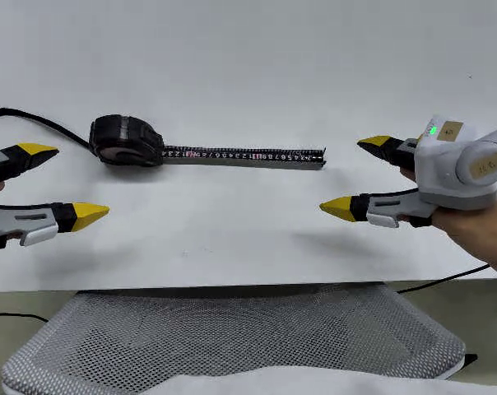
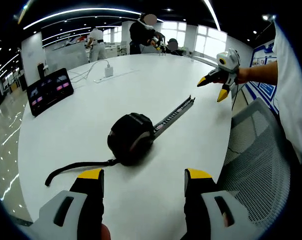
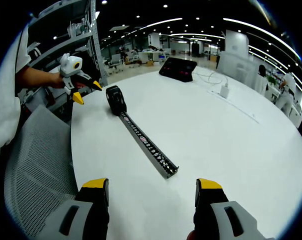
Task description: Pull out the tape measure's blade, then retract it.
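A broad white table (image 1: 248, 49) in an open-plan office carries the work. Nearest the person, below its edge, sits a grey mesh chair back (image 1: 232, 337). Just past that edge the left tongs (image 1: 66, 183) and the right tongs (image 1: 354, 174) hover with jaws spread wide, each holding nothing. Between them, a little beyond their tips, lies the tape measure (image 1: 127, 140). Its black case sits just ahead of the left tongs, and its blade (image 1: 244, 155) is already drawn out flat on the table. The end hook (image 1: 321, 158) stops just short of the right tongs. A black strap (image 1: 34, 122) trails from the case past the left tongs.

With the blade out, retracting looks like the step in hand. To do it well, I judge the left tongs should close on the case's sides to pin it. The right tongs would then take the blade near the hook and walk it back, so it neither whips nor buckles. Whether a lock is set I cannot tell.

The head view gives the blade's numerals and both tongs at once. The left gripper view shows the case's rounded front and, far beyond it, a dark tablet (image 2: 48, 90), a white charger (image 2: 108, 71) and standing people. The right gripper view looks along the blade from hook to case.
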The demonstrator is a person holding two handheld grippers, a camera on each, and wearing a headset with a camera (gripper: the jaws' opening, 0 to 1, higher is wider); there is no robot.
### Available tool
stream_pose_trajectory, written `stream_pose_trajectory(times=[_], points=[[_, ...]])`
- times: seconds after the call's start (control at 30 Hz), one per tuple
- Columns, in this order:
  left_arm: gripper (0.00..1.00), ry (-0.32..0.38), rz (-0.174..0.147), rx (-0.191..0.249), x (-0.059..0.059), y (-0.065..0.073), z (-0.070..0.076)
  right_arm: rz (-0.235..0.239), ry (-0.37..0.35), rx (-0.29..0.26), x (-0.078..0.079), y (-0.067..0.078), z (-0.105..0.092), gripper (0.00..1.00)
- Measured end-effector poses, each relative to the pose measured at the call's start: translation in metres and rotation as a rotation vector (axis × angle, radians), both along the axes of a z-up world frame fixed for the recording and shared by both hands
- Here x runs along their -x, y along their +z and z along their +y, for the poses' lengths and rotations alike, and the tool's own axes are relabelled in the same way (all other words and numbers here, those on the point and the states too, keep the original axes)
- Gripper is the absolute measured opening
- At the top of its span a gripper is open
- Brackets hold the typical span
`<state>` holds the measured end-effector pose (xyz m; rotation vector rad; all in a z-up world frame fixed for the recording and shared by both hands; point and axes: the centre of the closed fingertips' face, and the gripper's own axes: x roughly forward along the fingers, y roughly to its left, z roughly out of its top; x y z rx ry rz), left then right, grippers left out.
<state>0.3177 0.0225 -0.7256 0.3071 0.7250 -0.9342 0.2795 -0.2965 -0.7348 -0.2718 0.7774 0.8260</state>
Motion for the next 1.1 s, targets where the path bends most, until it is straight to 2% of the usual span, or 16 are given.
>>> stream_pose_trajectory(times=[0.27,0.33,0.5,0.63,0.7,0.87,0.93,1.0,1.03,1.1], points=[[0.67,0.031,0.005,0.014,0.011,0.001,0.001,-0.014,-0.026,-0.005,0.011,0.007,0.000,0.76],[0.70,0.045,-0.002,0.018,0.012,0.002,0.001,-0.018,-0.031,-0.007,0.013,0.009,0.000,0.78],[0.75,0.078,0.011,0.042,0.018,0.004,0.002,-0.020,-0.045,-0.014,0.018,0.013,-0.001,0.82],[0.78,0.118,-0.003,0.055,0.019,0.007,0.007,-0.017,-0.043,-0.007,0.024,0.014,-0.003,0.83],[0.79,0.130,0.002,0.062,0.021,0.007,0.009,-0.014,-0.043,-0.007,0.027,0.014,-0.003,0.85],[0.84,0.152,-0.006,0.061,0.026,0.009,0.012,-0.019,-0.054,-0.017,0.031,0.019,-0.004,0.90],[0.86,0.167,-0.018,0.058,0.026,0.010,0.014,-0.014,-0.055,-0.017,0.033,0.018,-0.004,0.91],[0.89,0.172,-0.011,0.061,0.029,0.009,0.014,-0.012,-0.058,-0.017,0.035,0.016,-0.004,0.94],[0.90,0.175,-0.022,0.051,0.030,0.008,0.015,-0.005,-0.060,-0.026,0.036,0.016,-0.003,0.95],[0.91,0.174,-0.020,0.052,0.031,0.009,0.015,-0.003,-0.064,-0.027,0.038,0.015,-0.004,0.98]])
